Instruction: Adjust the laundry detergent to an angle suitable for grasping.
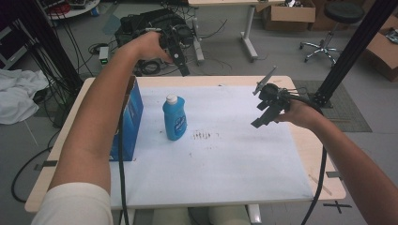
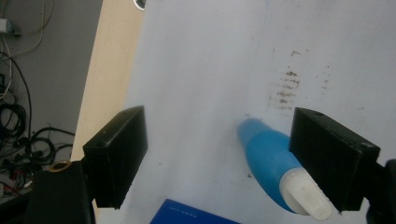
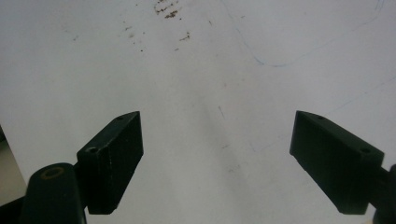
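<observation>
On the table (image 1: 300,154), white sheet (image 1: 234,154) covers most of the top. Landmark: blue bottle (image 1: 174,118), standing upright with its white cap (image 1: 172,99) on, left of the sheet's centre.

Blue box (image 1: 126,122): just left of the bottle, close but whether touching, you cannot tell from above. Dark smudges (image 1: 202,136) on the sheet just right of the bottle.

Left gripper (image 1: 182,65): raised above and behind the bottle, jaws spread wide, holding nothing. In the left gripper view the bottle (image 2: 271,161) sits near the right-hand jaw, off centre, cap (image 2: 306,193) nearest the camera.

Right gripper (image 1: 265,115): well right of the bottle, over bare sheet, jaws also spread, empty.

Judgement: you are lining up to take the bottle with the left gripper.
- Shift until the bottle sits midway between the jaws before you descend.
- Grip the body below the cap, not the cap itself.
- Mind the box; the near jaw needs room on that side.

Pose: left forearm stretched long and high over the box, wrist bent down; right forearm low, wrist cocked, parked.
</observation>
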`<state>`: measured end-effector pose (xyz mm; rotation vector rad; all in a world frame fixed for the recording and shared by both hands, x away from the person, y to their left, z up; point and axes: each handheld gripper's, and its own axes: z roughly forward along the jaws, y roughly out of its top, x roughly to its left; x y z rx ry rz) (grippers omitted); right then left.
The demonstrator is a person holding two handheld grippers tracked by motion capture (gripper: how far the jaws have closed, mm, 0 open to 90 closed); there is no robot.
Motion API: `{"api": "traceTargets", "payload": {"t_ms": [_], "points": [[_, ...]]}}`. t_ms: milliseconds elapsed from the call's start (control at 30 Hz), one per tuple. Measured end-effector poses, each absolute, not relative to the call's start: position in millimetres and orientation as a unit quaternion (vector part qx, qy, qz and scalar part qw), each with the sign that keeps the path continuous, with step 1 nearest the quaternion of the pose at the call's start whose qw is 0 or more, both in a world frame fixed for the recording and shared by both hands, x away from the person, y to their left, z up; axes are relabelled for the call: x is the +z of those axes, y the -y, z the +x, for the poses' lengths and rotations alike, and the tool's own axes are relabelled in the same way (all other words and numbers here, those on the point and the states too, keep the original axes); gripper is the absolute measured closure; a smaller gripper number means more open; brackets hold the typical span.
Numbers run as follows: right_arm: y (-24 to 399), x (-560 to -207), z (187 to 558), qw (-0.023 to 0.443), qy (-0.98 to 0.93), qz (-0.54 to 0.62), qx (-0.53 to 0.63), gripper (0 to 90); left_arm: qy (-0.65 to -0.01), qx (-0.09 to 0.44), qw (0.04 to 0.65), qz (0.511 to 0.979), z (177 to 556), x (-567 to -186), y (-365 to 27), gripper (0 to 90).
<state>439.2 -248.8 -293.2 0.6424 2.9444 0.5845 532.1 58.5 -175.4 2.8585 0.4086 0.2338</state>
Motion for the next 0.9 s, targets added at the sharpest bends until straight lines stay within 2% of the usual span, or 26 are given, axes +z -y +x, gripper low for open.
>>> {"api": "traceTargets", "payload": {"t_ms": [900], "points": [[244.9,-291.5,434.8,0.038,-0.960,0.199,0.195,17.0,-0.142,0.091,0.121,0.978,526.7,-171.0,-59.2,20.1]]}}
